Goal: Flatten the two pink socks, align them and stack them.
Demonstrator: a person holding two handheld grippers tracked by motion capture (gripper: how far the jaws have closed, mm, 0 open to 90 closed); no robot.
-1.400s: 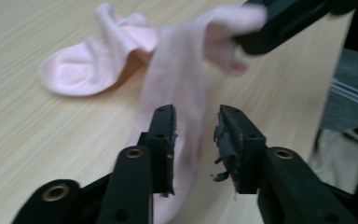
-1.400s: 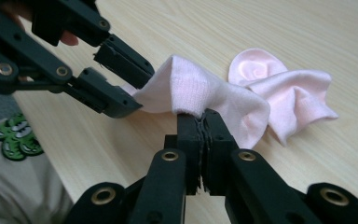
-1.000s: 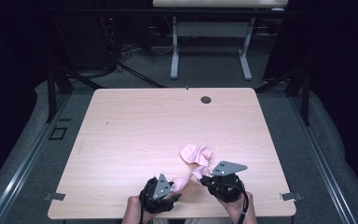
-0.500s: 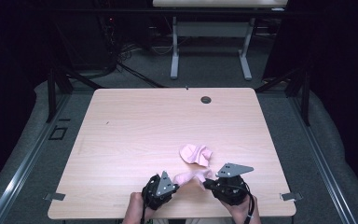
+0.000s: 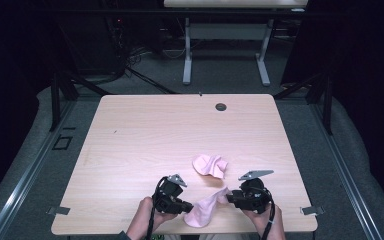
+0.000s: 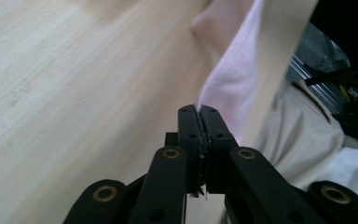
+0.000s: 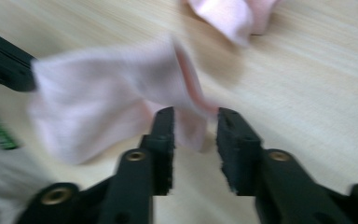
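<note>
A pink sock [image 5: 203, 210] hangs low over the table's near edge, stretched between the two grippers. My left gripper [image 5: 189, 206] is shut on one end of it; in the left gripper view the jaws [image 6: 198, 109] pinch the cloth [image 6: 228, 88] tight. My right gripper [image 5: 228, 198] has just been opening its jaws. In the right gripper view the sock's [image 7: 112, 112] other end lies between the parted jaws [image 7: 196, 116], and the pads do not press on it. A second pink sock [image 5: 210, 165] lies crumpled on the table just beyond.
The light wooden table [image 5: 145, 135] has a small dark round grommet [image 5: 221, 106] near its far edge. The person's light trousers [image 6: 303, 140] are below the near edge. Another desk's white legs [image 5: 187, 55] stand on the floor beyond.
Both grippers have drawn back toward the near edge and apart, pulling one sock away from the other and stretching it out. The right jaws have opened.
</note>
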